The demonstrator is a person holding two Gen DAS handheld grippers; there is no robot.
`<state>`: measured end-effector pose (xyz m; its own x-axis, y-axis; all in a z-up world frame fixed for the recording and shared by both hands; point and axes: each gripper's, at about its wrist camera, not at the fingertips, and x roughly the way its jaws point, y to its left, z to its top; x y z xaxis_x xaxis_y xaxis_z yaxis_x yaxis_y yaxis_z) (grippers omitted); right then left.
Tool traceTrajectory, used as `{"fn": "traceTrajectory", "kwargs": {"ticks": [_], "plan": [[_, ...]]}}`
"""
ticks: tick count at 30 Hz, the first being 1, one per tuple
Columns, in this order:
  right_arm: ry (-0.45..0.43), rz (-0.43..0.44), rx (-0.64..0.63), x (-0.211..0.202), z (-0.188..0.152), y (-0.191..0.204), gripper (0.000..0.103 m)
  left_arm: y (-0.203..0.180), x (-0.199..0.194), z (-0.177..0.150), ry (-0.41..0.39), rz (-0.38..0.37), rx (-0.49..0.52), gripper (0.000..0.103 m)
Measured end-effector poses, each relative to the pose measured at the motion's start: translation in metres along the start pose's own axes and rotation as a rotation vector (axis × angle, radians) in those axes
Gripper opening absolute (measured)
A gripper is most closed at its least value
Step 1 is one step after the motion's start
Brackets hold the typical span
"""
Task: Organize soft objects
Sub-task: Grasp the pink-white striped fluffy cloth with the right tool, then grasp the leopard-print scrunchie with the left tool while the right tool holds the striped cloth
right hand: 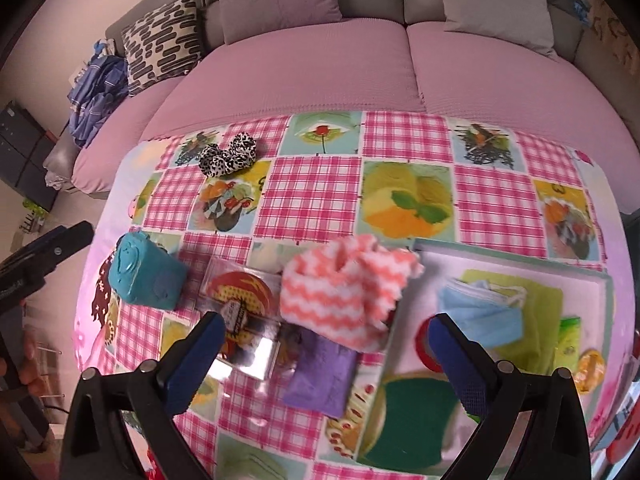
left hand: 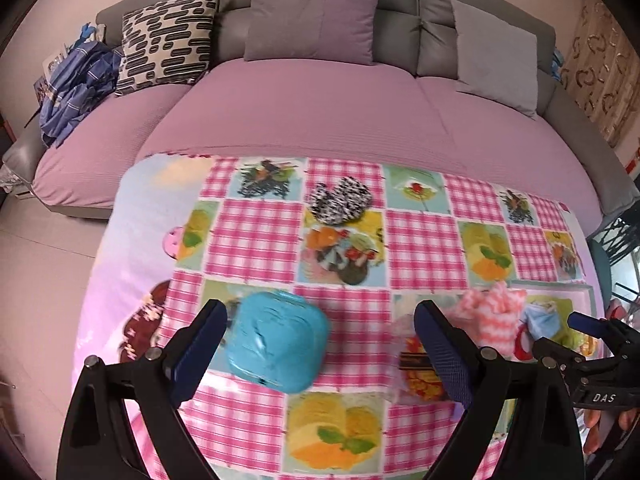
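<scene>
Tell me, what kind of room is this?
Most likely a living room in a home. A big sofa with cushions stands behind a table covered by a checked tablecloth, and some clothes lie heaped at the sofa's end.

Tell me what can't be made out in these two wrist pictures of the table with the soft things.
- Clear packet: right wrist view, its label is blurred and glare covers its near end.
- Tray: right wrist view, right gripper finger and the pink-and-white cloth hide parts of its contents.
- Teal cube: left wrist view, motion blur smears its surface.
- Orange item: right wrist view, too small and near the fisheye edge.
</scene>
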<state>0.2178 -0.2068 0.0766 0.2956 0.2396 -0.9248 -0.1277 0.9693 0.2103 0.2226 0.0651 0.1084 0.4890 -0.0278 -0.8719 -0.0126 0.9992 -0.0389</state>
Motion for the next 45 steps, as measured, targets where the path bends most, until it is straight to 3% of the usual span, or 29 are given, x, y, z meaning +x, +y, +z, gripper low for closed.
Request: {"fn": "traceTrajectory", "kwargs": {"ticks": [7, 16, 23, 31, 36, 45], "plan": [[0.05, -0.015, 0.018, 0.027, 0.01, 0.004, 0.085, 0.024, 0.01, 0.014, 0.021, -0.004, -0.038, 0.095], [0.118, -0.03, 0.048, 0.065, 0.014, 0.006, 0.074, 0.015, 0.028, 0.005, 0.068, -0.046, -0.017, 0.095], [0.129, -0.037, 0.055, 0.072, 0.018, -0.001, 0.045, 0.0, 0.04, 0.01, 0.079, -0.047, 0.008, 0.095], [0.132, -0.035, 0.053, 0.069, 0.017, -0.007, 0.02, -0.002, 0.046, 0.012, 0.09, -0.017, 0.02, 0.095], [0.125, -0.042, 0.039, 0.062, 0.017, -0.007, 0.015, -0.001, 0.048, 0.013, 0.104, -0.023, 0.017, 0.095], [0.081, -0.052, 0.003, 0.035, 0.025, -0.004, 0.014, 0.001, 0.059, 0.018, 0.127, -0.026, 0.009, 0.095]]}}
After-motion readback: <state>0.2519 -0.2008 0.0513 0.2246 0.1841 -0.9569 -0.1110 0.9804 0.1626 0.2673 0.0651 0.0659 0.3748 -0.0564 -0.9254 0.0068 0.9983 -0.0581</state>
